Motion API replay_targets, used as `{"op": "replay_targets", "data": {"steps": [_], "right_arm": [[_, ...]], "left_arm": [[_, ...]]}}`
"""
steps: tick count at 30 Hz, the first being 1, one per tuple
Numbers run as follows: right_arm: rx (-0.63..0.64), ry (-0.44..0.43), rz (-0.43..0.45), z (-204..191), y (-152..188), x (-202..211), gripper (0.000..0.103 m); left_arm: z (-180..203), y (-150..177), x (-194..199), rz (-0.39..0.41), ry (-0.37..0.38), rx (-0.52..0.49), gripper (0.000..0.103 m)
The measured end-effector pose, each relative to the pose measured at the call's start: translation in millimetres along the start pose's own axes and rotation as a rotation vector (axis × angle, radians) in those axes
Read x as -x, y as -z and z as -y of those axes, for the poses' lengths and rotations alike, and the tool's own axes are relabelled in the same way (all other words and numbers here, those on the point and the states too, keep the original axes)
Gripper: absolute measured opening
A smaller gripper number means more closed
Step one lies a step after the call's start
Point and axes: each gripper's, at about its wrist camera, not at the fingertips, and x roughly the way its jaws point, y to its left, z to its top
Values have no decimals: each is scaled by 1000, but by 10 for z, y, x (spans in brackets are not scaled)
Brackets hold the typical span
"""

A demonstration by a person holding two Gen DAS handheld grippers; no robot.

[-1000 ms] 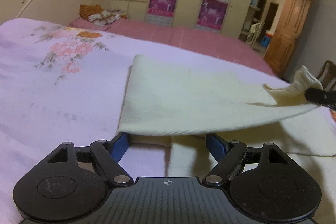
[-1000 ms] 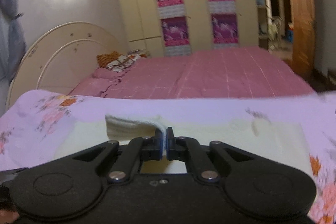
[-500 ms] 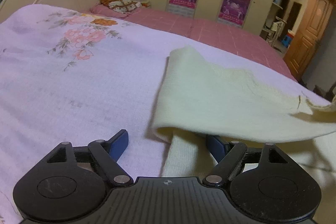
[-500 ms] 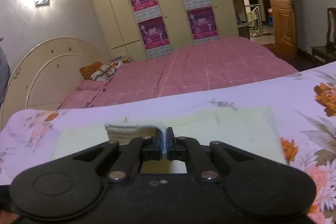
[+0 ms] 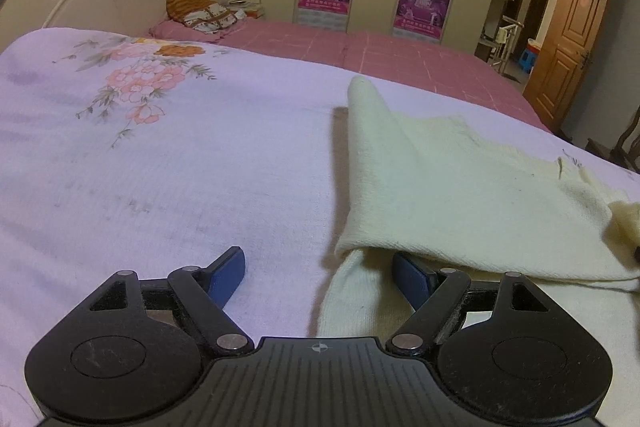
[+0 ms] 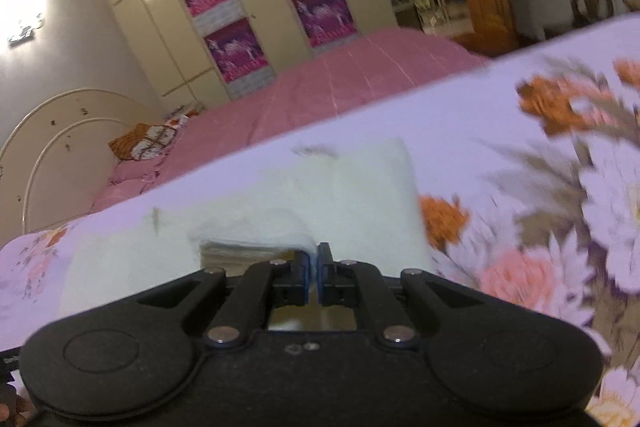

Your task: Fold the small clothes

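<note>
- Cream knitted cloth [image 5: 460, 187] lay partly folded over itself on the lilac floral bedspread [image 5: 160, 155], toward the bed's near edge.
- Left gripper [image 5: 320, 267] hovered with its blue fingers [image 5: 228, 269] spread wide, one tucked under the fold's corner.
- Right gripper [image 6: 313, 267] had its fingers pinched on a lifted cloth edge [image 6: 256, 241].

Left tool's [image 5: 319, 269] right fingertip under cloth [image 5: 460, 187]
</note>
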Motion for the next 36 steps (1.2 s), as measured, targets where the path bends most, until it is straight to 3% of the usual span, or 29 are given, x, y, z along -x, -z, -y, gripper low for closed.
{"op": "replay_targets", "data": {"steps": [3, 9, 12, 18, 21, 28, 33, 36], "right_arm": [[6, -17, 2, 39, 20, 18, 21], [46, -57, 30, 47, -66, 121, 24], [66, -76, 57, 18, -121, 190, 20], [-21, -89, 76, 197, -157, 238, 21], [-69, -103, 52, 275, -146, 198, 5], [-124, -109, 47, 342, -11, 279, 5], [-128, -113, 44, 305, 92, 340, 5], [-127, -84, 32, 327, 103, 291, 5]], "left_arm": [[6, 0, 5, 0, 0, -9, 80], [-10, 8, 19, -1, 8, -13, 80], [-21, 10, 22, -1, 12, -11, 80], [-40, -10, 37, -1, 23, 3, 80], [-102, -5, 46, 9, 35, 42, 80], [-216, -11, 45, 25, 47, 128, 80], [-266, -17, 26, 25, 25, 123, 80], [-284, 5, 55, 17, 27, 70, 80]]}}
